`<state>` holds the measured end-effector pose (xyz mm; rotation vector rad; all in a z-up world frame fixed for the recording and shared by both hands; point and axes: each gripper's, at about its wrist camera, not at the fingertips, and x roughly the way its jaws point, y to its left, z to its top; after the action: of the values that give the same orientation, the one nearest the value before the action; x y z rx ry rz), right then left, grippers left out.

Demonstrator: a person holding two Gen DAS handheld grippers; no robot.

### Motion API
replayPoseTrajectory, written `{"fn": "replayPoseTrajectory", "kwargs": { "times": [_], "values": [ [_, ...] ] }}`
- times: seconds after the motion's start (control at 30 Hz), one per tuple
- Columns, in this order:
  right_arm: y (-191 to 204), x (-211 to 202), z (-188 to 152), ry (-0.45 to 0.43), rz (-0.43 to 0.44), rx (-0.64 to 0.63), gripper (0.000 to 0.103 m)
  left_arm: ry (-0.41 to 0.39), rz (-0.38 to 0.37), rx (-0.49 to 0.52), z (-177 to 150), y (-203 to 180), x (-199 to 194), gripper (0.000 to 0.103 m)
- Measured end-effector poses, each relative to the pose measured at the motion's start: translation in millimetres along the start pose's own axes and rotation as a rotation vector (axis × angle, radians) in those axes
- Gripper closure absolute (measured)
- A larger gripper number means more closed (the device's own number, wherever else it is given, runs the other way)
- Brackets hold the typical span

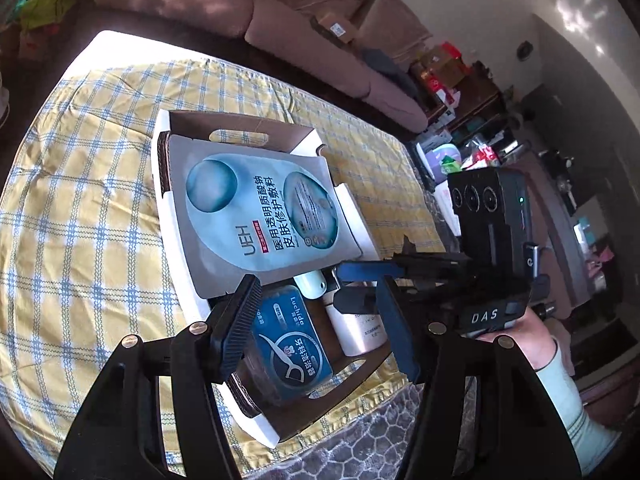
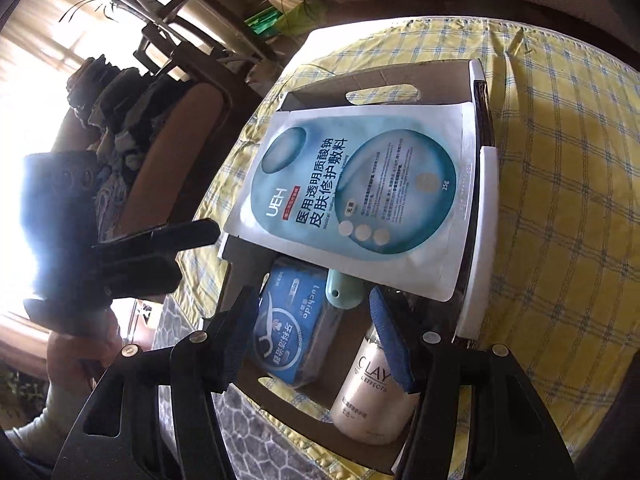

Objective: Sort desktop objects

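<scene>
Left wrist view: the pale blue UEH mask sachet point(image 1: 256, 200) lies flat across the white-rimmed cardboard box point(image 1: 176, 216), long axis running upper left to lower right. The box sits on a yellow checked tabletop point(image 1: 80, 200) before a brown sofa point(image 1: 280, 12). The left gripper point(image 1: 316, 328) is spread, empty, above a blue Luchido floss box point(image 1: 292, 344).

Right wrist view: the right gripper point(image 2: 316, 344) is spread, empty, over a cream OLAY bottle point(image 2: 368, 396) pointing towards the frame's bottom.

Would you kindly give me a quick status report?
Left gripper and right gripper: jaws open, empty. Pale blue mask sachet lies in the open cardboard box. Nothing blocking.
</scene>
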<state>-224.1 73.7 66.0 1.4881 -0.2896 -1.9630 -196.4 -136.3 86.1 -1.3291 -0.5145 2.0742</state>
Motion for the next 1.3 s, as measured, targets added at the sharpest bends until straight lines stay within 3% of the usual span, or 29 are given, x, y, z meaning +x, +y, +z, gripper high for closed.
{"fn": "replayPoseTrajectory", "kwargs": {
  "times": [0.17, 0.33, 0.7, 0.73, 0.77, 0.83, 0.9, 0.97, 1.13, 1.3],
  "values": [
    [-2, -6, 18, -0.049, -0.059, -0.012, 0.041, 0.042, 0.039, 0.008, -2, -2, 18, 0.047],
    [-7, -4, 25, -0.061, -0.06, 0.004, 0.041, 0.058, 0.092, 0.01, 1, 5, 34, 0.047],
    [-19, -18, 30, -0.124, -0.086, 0.027, 0.041, 0.087, 0.122, 0.005, 27, 11, 43, 0.046],
    [-16, -20, 27, -0.133, -0.082, 0.022, 0.041, 0.081, 0.117, 0.014, 25, 9, 39, 0.045],
    [-11, -23, 24, -0.142, -0.086, 0.007, 0.037, 0.073, 0.115, 0.027, 21, 7, 32, 0.037],
    [-2, -29, 17, -0.157, -0.142, -0.036, 0.022, 0.042, 0.144, 0.047, 11, 1, 18, 0.015],
    [7, -31, 9, -0.171, -0.196, -0.081, 0.009, 0.006, 0.134, 0.04, 1, -3, 5, 0.0],
    [13, -32, 3, -0.17, -0.22, -0.104, 0.0, -0.011, 0.159, 0.038, -7, -8, -3, 0.0],
    [21, -40, -21, -0.173, -0.329, -0.155, 0.0, -0.025, 0.29, 0.115, -23, -34, -11, 0.0],
    [11, -61, -54, -0.167, -0.37, -0.13, 0.0, -0.036, 0.4, 0.231, -38, -72, -16, 0.0]
  ]
}}
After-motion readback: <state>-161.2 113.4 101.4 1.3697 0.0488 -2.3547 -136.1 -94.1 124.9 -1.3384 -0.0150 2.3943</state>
